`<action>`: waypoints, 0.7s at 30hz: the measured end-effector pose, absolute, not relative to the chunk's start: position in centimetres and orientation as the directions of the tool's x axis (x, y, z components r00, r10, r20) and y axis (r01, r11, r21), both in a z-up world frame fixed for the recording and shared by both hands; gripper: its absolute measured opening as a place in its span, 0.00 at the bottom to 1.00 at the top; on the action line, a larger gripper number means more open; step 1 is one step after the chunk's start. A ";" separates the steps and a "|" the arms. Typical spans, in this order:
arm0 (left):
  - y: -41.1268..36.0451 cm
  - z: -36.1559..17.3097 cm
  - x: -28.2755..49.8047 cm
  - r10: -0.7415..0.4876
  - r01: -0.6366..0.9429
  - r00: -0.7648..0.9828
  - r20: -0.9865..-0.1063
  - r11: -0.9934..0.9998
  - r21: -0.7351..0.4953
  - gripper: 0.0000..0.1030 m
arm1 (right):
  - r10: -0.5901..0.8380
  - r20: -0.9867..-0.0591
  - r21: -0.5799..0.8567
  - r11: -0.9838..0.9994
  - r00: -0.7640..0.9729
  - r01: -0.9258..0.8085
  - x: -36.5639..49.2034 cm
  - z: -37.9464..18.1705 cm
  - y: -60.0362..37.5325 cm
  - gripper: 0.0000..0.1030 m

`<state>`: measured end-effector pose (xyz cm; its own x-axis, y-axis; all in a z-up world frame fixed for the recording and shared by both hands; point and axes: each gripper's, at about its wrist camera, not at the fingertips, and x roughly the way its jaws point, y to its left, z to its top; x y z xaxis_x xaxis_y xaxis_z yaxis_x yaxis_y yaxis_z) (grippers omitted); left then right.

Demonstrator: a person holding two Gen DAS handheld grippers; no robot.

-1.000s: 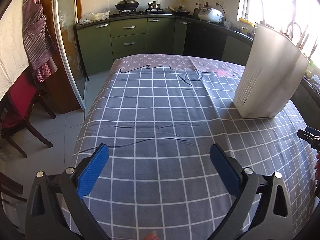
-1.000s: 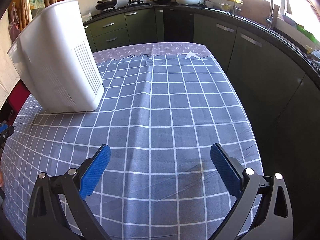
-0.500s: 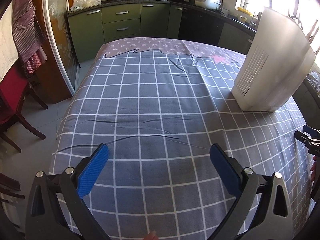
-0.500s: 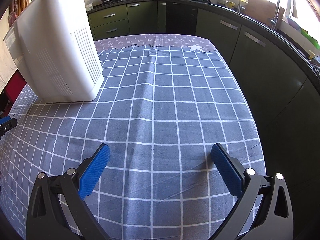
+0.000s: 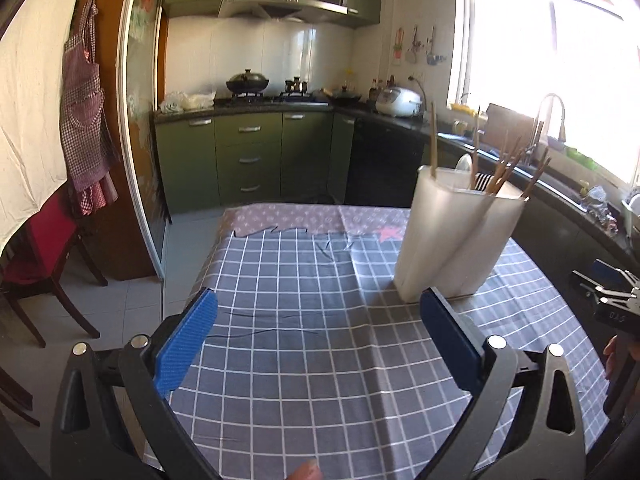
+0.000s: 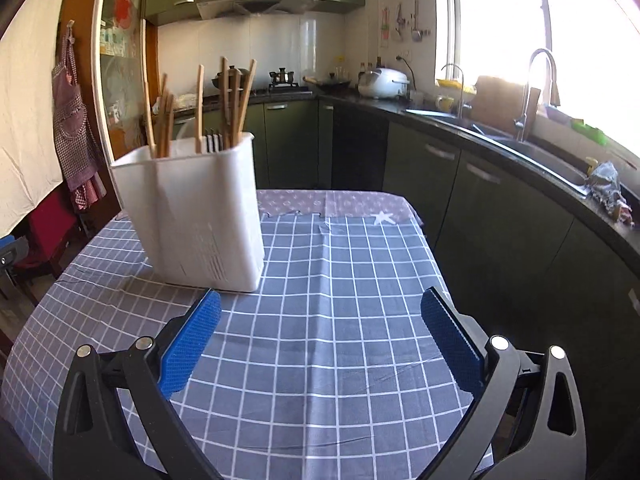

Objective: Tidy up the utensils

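A white plastic utensil holder [image 5: 452,236] stands upright on the checked tablecloth [image 5: 304,344], right of centre in the left wrist view and left of centre in the right wrist view [image 6: 200,216]. Wooden chopsticks [image 6: 232,100] and dark fork tines stick out of its top. My left gripper [image 5: 320,336] is open and empty, low over the cloth, short of the holder. My right gripper [image 6: 320,336] is open and empty, just right of the holder's base. The right gripper's side shows at the far right of the left wrist view [image 5: 608,296].
Green kitchen cabinets [image 5: 248,160] and a stove with a wok [image 5: 248,80] line the back. A sink with tap [image 6: 536,92] runs along the right counter. A red chair [image 5: 36,256] stands left of the table. The table edge drops off on the right [image 6: 436,264].
Both grippers have tilted up from looking down at the cloth to looking level across the table. The holder's open top and utensils now show. Both grippers stay open.
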<state>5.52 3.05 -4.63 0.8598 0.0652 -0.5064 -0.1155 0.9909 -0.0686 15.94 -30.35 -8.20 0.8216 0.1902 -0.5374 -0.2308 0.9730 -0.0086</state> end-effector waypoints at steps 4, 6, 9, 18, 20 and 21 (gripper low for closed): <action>1.8 -2.1 2.7 0.040 -0.082 0.892 -0.449 0.994 -0.074 0.93 | 0.225 -0.484 -0.017 0.964 0.846 -0.267 12.8 -5.5 -29.0 0.96; 1.2 -1.4 1.5 0.043 -0.077 0.902 -0.430 0.995 -0.063 0.93 | 0.224 -0.455 -0.033 0.963 0.862 -0.267 11.3 -4.3 -28.7 0.96; 0.4 -0.9 0.2 0.047 -0.071 0.904 -0.425 0.997 -0.042 0.93 | 0.230 -0.423 -0.039 0.962 0.876 -0.271 8.8 -2.9 -28.6 0.96; -0.7 -1.2 -1.8 0.036 -0.058 0.897 -0.440 0.998 -0.037 0.93 | 0.240 -0.373 -0.044 0.960 0.896 -0.275 3.8 -0.7 -29.2 0.96; -0.7 -1.1 -2.1 0.032 -0.057 0.904 -0.427 0.997 -0.045 0.93 | 0.241 -0.376 -0.041 0.960 0.895 -0.275 3.4 -0.6 -29.3 0.96; -0.8 -0.9 -2.3 0.032 -0.057 0.908 -0.419 0.997 -0.048 0.93 | 0.242 -0.378 -0.037 0.960 0.894 -0.276 3.3 -0.6 -29.4 0.96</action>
<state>-2.28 -0.76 -0.93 0.9075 0.0315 -0.4188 -0.0569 0.9972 -0.0483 3.29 -29.37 -0.62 0.8936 0.2420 -0.3780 -0.2759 0.9605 -0.0374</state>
